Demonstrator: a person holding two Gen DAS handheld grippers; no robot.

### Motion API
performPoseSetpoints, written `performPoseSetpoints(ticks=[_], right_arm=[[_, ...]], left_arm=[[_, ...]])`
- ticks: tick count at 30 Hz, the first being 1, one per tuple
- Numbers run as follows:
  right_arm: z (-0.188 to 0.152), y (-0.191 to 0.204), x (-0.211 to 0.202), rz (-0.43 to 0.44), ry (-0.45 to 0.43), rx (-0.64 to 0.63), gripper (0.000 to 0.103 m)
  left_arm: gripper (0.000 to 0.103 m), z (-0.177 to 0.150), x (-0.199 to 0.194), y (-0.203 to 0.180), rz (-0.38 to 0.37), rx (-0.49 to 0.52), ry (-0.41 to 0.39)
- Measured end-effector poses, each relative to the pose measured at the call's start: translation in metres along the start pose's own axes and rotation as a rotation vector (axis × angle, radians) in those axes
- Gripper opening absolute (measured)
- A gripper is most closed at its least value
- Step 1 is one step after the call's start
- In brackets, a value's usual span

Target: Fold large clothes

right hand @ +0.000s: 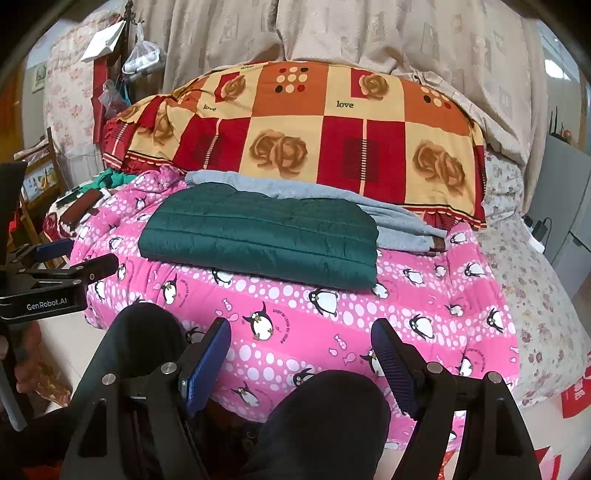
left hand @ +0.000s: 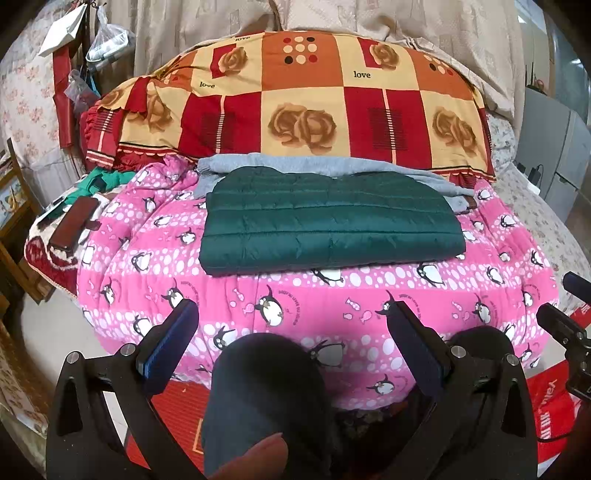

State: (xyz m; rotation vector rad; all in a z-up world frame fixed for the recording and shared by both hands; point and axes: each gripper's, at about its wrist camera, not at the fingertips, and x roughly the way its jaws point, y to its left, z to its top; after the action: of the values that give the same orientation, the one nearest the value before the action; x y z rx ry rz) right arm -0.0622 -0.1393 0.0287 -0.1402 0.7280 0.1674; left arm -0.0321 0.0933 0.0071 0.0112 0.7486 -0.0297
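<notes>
Green quilted jacket (left hand: 328,221): folded flat on my pink penguin quilt (left hand: 317,306), overlapping grey garment (left hand: 317,166). My left hand-held gripper (left hand: 291,325) and right hand-held gripper (right hand: 301,341): jaws wide apart, holding nothing.

Beige curtains (left hand: 207,26) behind the bed (right hand: 535,295) — pale floor (left hand: 48,325).

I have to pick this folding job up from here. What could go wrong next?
The folded green puffer jacket partly overlaps the grey garment; grabbing either could drag the other and undo the fold. The jacket's shell looks slick, so it may slide on the rounded pink penguin quilt. Both the left gripper and right gripper are open, holding nothing.
</notes>
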Motion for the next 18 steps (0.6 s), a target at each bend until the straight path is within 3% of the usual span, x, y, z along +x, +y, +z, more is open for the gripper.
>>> performPoseSetpoints(ticks=[18], right_arm=[[0.0014,0.0073,0.0025,0.007,0.001,-0.013,0.076]], left_arm=[[0.102,-0.0006,0.0015,0.0035,-0.001,-0.002,0.0]])
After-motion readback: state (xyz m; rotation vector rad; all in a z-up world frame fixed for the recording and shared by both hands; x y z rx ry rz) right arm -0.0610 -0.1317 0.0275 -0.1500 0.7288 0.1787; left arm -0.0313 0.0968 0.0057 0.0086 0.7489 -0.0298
